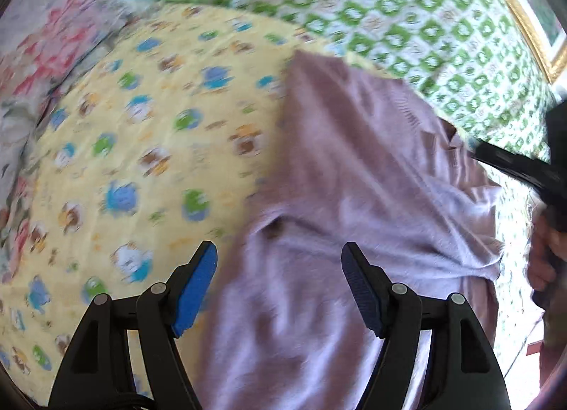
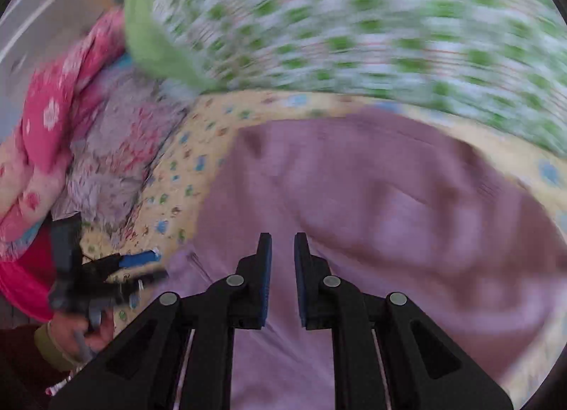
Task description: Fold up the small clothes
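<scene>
The lilac garment (image 1: pixel 354 176) lies rumpled on the yellow sheet (image 1: pixel 134 133) of the bed. The left tool (image 1: pixel 280 257) hangs wide open over its near-left edge; the right tool (image 2: pixel 282 250) stands narrowly parted, pinching nothing visible. Both views blur, so a hasty pinch could bunch extra layers and skew the fold.

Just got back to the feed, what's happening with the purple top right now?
A person is working a gripper in each hand over a lilac garment spread on a yellow animal-print sheet. The left gripper hangs at the garment's left edge, jaws wide open and holding nothing. The right gripper is over the garment's middle, jaws narrowed to a small gap with cloth showing behind it; whether it pinches fabric is unclear. Both views are motion-blurred. A green patterned quilt lies beyond.
</scene>
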The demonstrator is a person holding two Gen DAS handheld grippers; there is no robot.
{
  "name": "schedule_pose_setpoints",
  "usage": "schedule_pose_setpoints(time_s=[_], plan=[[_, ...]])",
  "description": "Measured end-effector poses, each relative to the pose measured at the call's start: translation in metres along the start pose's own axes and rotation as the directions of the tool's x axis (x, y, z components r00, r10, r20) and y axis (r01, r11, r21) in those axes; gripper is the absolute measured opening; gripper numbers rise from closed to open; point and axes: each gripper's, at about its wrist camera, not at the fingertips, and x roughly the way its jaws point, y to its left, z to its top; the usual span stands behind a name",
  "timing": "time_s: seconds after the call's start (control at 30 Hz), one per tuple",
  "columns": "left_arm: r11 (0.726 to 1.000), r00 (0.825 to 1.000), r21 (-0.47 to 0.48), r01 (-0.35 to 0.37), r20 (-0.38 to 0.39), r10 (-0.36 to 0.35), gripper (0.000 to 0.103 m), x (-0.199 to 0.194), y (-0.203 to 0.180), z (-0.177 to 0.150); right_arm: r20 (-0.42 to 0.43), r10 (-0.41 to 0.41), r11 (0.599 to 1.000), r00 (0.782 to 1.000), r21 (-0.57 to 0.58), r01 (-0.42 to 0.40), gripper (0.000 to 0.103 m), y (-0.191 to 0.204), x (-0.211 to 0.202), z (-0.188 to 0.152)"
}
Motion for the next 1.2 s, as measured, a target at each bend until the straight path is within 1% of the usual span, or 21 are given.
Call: schedule_pose_setpoints(time_s=[0.03, 0.1, 0.2, 0.23, 0.27, 0.33, 0.47, 0.53, 0.57, 0.6, 0.63, 0.67, 0.7, 0.73, 0.8, 0.9, 0.97, 1.03, 1.1, 1.17, 1.2], plan=[[0.999, 0.999, 0.015, -0.029, 0.015, 0.029, 0.073, 0.005, -0.007, 0.004, -0.024, 0.021, 1.000, 1.000, -0.015, -0.021, 0.014, 0.010, 0.016, 0.009], [0.998, 0.998, 0.013, -0.064, 0.028, 0.063, 0.073, 0.016, -0.016, 0.009, -0.059, 0.011, 0.996, 0.998, -0.091, -0.017, 0.014, 0.030, 0.059, 0.031], [0.994, 0.994, -0.004, -0.108, 0.033, 0.108, 0.073, 0.034, -0.012, 0.017, -0.094, -0.007, 0.990, 0.996, -0.142, -0.006, 0.016, 0.049, 0.097, 0.048], [0.992, 0.992, -0.013, -0.128, 0.015, 0.128, 0.073, 0.042, -0.008, 0.018, -0.106, -0.019, 0.989, 0.994, -0.151, 0.002, 0.018, 0.051, 0.114, 0.057], [0.991, 0.991, -0.021, -0.134, 0.002, 0.134, 0.073, 0.048, -0.002, 0.020, -0.106, -0.039, 0.987, 0.994, -0.156, 0.022, 0.022, 0.051, 0.119, 0.059], [0.991, 0.992, -0.051, -0.122, -0.022, 0.121, 0.074, 0.055, 0.008, 0.019, -0.119, -0.073, 0.984, 0.990, -0.172, 0.052, 0.023, 0.047, 0.132, 0.064], [0.991, 0.995, -0.085, -0.102, -0.025, 0.100, 0.075, 0.056, 0.018, 0.018, -0.099, -0.031, 0.992, 0.995, -0.127, 0.019, 0.023, 0.041, 0.131, 0.074], [0.991, 0.995, -0.087, -0.102, -0.027, 0.100, 0.075, 0.057, 0.019, 0.017, -0.055, -0.018, 0.989, 0.998, -0.146, 0.010, 0.032, 0.044, 0.123, 0.076], [0.991, 0.995, -0.084, -0.103, -0.029, 0.101, 0.075, 0.059, 0.022, 0.017, -0.025, -0.028, 0.986, 0.999, -0.162, 0.024, 0.052, 0.045, 0.118, 0.075], [0.991, 0.994, -0.081, -0.106, -0.031, 0.104, 0.075, 0.060, 0.022, 0.017, -0.024, -0.073, 0.982, 0.997, -0.177, 0.067, 0.059, 0.046, 0.121, 0.075], [0.991, 0.993, -0.076, -0.112, -0.032, 0.110, 0.075, 0.062, 0.021, 0.018, -0.034, -0.105, 0.976, 0.994, -0.194, 0.097, 0.059, 0.046, 0.126, 0.076], [0.990, 0.993, -0.075, -0.117, -0.034, 0.115, 0.075, 0.065, 0.020, 0.019, -0.064, -0.099, 0.974, 0.993, -0.210, 0.084, 0.046, 0.045, 0.135, 0.074], [0.990, 0.992, -0.076, -0.123, -0.037, 0.120, 0.075, 0.069, 0.020, 0.022, -0.097, -0.065, 0.977, 0.993, -0.210, 0.043, 0.015, 0.043, 0.141, 0.073], [0.988, 0.991, -0.079, -0.130, -0.039, 0.127, 0.075, 0.070, 0.020, 0.023, -0.118, -0.055, 0.977, 0.992, -0.210, 0.029, 0.008, 0.043, 0.147, 0.073], [0.986, 0.989, -0.083, -0.142, -0.043, 0.139, 0.075, 0.073, 0.019, 0.028, -0.097, -0.040, 0.979, 0.995, -0.202, 0.020, 0.005, 0.043, 0.150, 0.081], [0.984, 0.986, -0.071, -0.164, -0.049, 0.161, 0.075, 0.079, 0.016, 0.035, -0.013, -0.055, 0.993, 0.998, -0.109, 0.053, 0.005, 0.031, 0.146, 0.098], [0.983, 0.984, -0.064, -0.171, -0.053, 0.168, 0.076, 0.083, 0.014, 0.040, -0.018, -0.077, 0.997, 0.997, -0.030, 0.077, 0.005, 0.019, 0.146, 0.100], [0.984, 0.985, -0.063, -0.168, -0.049, 0.165, 0.076, 0.083, 0.014, 0.043, -0.026, -0.051, 0.998, 0.998, 0.039, 0.052, 0.005, 0.014, 0.135, 0.096], [0.984, 0.985, -0.062, -0.169, -0.048, 0.167, 0.076, 0.082, 0.014, 0.043, 0.029, -0.016, 0.998, 0.999, 0.059, 0.014, 0.005, 0.012, 0.100, 0.080], [0.984, 0.986, -0.068, -0.163, -0.043, 0.160, 0.076, 0.072, 0.019, 0.036, 0.084, -0.045, 0.997, 0.995, 0.058, 0.041, 0.005, 0.014, 0.053, 0.052], [0.984, 0.986, -0.069, -0.162, -0.043, 0.160, 0.076, 0.070, 0.021, 0.035, 0.096, -0.039, 0.997, 0.995, 0.075, 0.032, 0.005, 0.012, 0.039, 0.041]])
